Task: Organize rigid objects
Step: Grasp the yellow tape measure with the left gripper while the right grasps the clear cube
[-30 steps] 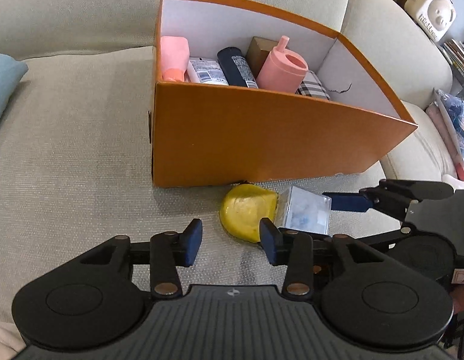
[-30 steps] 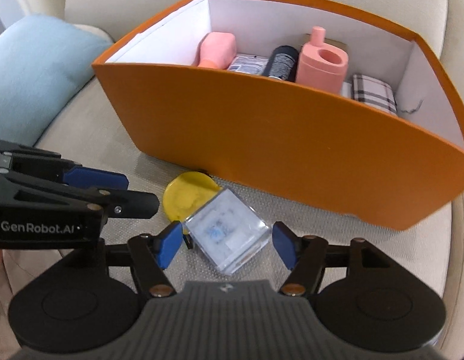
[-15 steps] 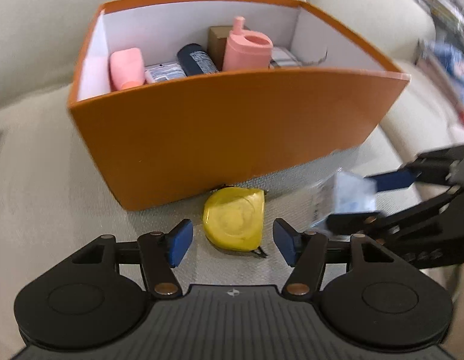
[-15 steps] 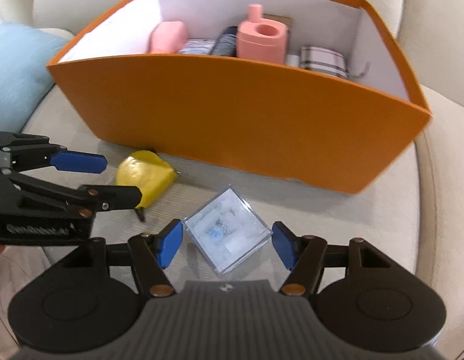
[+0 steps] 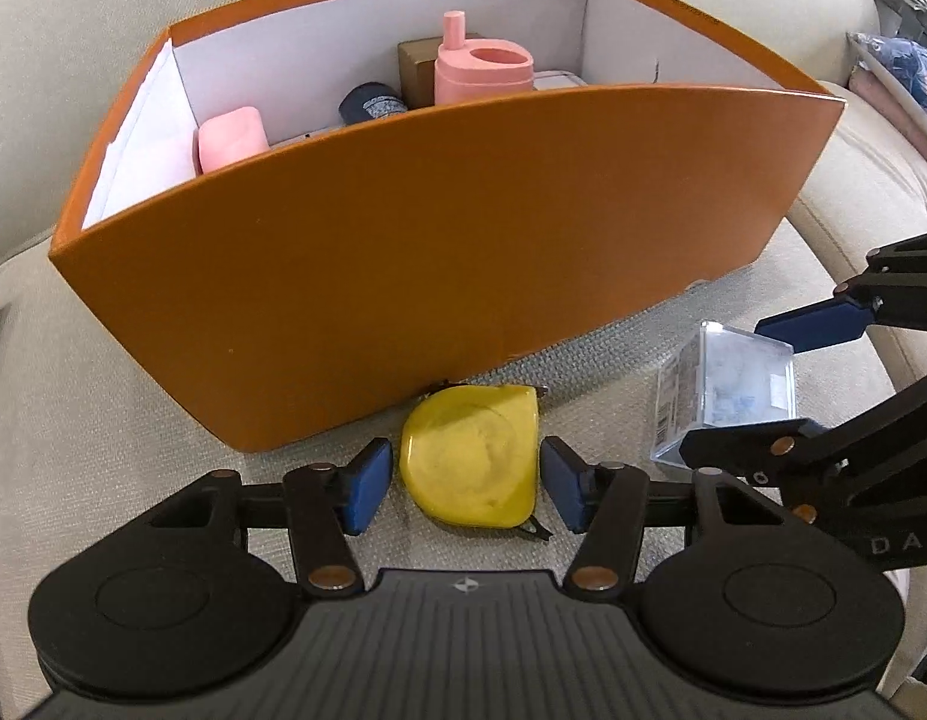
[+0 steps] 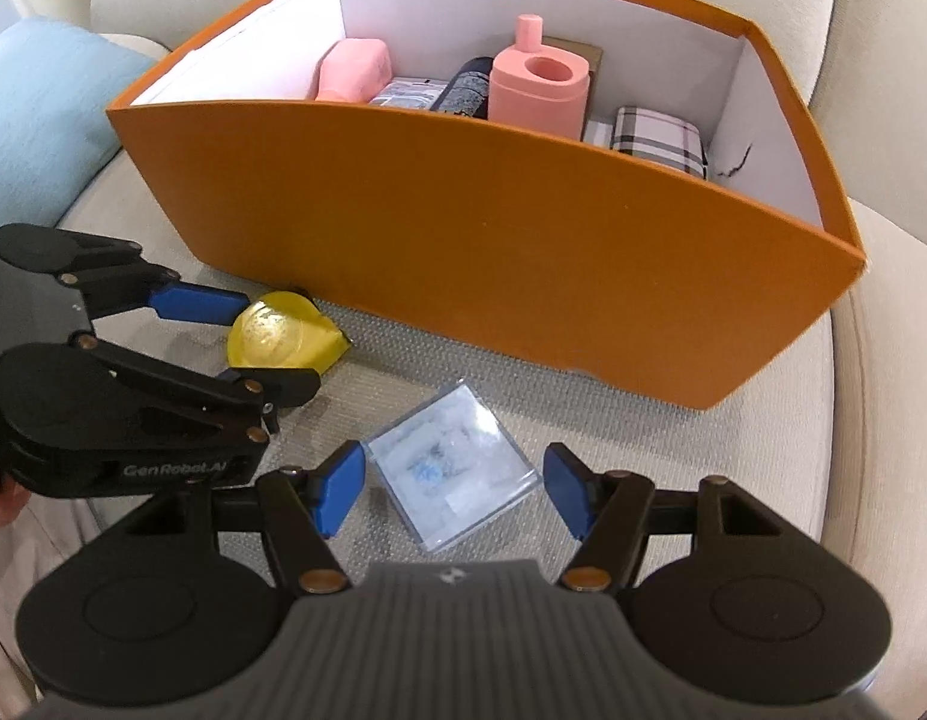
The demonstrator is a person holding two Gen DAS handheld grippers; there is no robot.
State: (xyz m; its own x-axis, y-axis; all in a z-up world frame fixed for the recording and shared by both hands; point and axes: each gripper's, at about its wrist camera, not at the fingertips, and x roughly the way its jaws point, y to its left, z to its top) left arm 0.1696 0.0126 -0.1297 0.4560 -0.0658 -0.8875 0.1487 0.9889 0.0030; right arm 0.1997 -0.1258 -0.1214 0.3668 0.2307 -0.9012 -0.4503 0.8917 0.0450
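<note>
Since a second ago, both grippers are sitting closer to their targets: the yellow tape measure, formerly off to the right of the left gripper, is now lying squarely between its blue pads, and the clear plastic case is lying more centred between the right gripper's pads.

One beige sofa is carrying everything, with one light blue cushion lying at its left end. One large orange box with white inner walls is standing on the seat, just behind both loose items and blocking any view of its floor from the left wrist camera. Six things are showing inside it: one pink bottle with a spout, one pink block, one dark can, one plaid case, one brown carton and one printed packet.

Two items are lying outside the box on the seat, well apart from each other: one tape measure, touching or nearly touching the box's front wall, and one clear case to its right.

Left gripper's jaws have just been narrowing around the tape measure; they are standing apart, with a thin gap showing on each side. Right gripper's jaws are standing open, pads clear of the case between them.
</note>
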